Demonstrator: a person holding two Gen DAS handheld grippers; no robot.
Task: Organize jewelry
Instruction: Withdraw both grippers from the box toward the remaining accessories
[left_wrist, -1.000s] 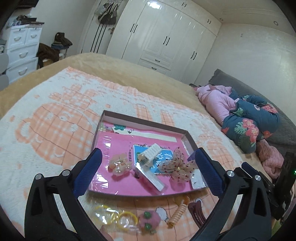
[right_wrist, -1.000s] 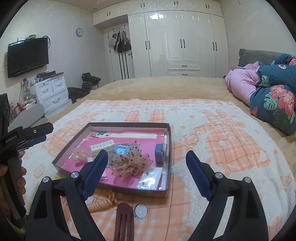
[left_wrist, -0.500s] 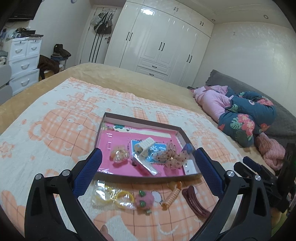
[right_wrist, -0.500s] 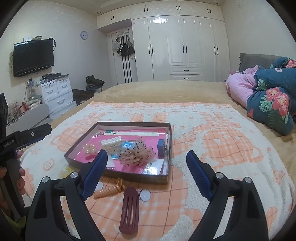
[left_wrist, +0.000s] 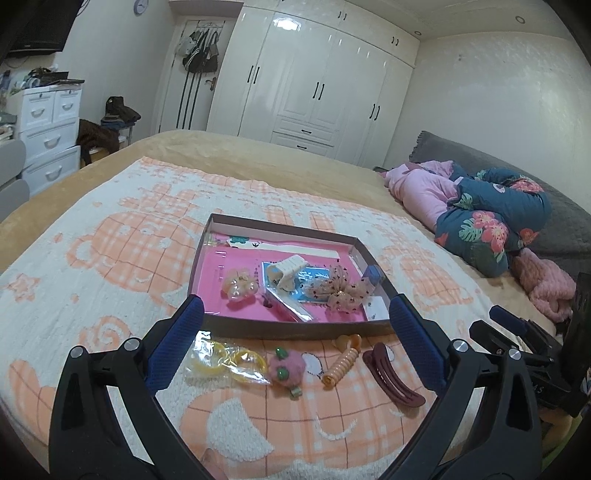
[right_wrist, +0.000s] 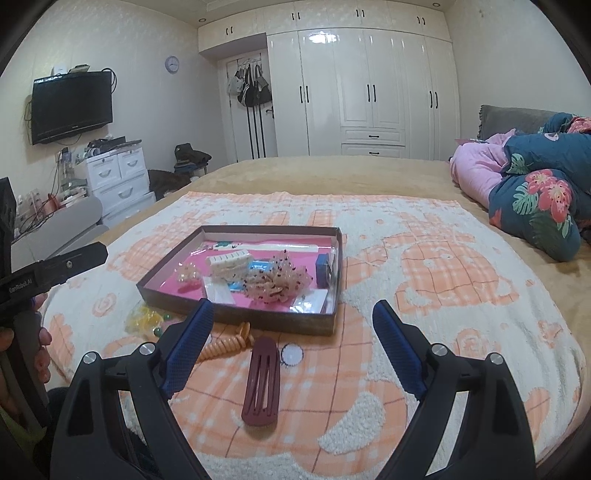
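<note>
A shallow brown box (left_wrist: 295, 329) (right_wrist: 236, 316) with a pink floor lies on the bed blanket. In it are a white claw clip (left_wrist: 286, 272), a dotted bow (left_wrist: 341, 291) (right_wrist: 275, 282), a pale flower clip (left_wrist: 239, 285) and a small blue box (right_wrist: 322, 266). In front of it lie yellow rings in a clear bag (left_wrist: 225, 360), a pink fuzzy clip (left_wrist: 286, 367), an orange spiral tie (left_wrist: 341, 365) (right_wrist: 225, 345) and a maroon snap clip (left_wrist: 391, 380) (right_wrist: 261, 380). My left gripper (left_wrist: 295, 317) and right gripper (right_wrist: 291, 319) both hover open and empty, short of the loose pieces.
The orange and white blanket (right_wrist: 424, 280) covers a tan bedspread. Bundled pink and floral bedding (left_wrist: 476, 218) lies at the right. White wardrobes (right_wrist: 369, 92) line the far wall, white drawers (right_wrist: 118, 177) stand left. A hand holds the left gripper's grip (right_wrist: 22, 332).
Both grippers have drawn back from the box, so the loose clips in front of it show in full. Both stay open.
</note>
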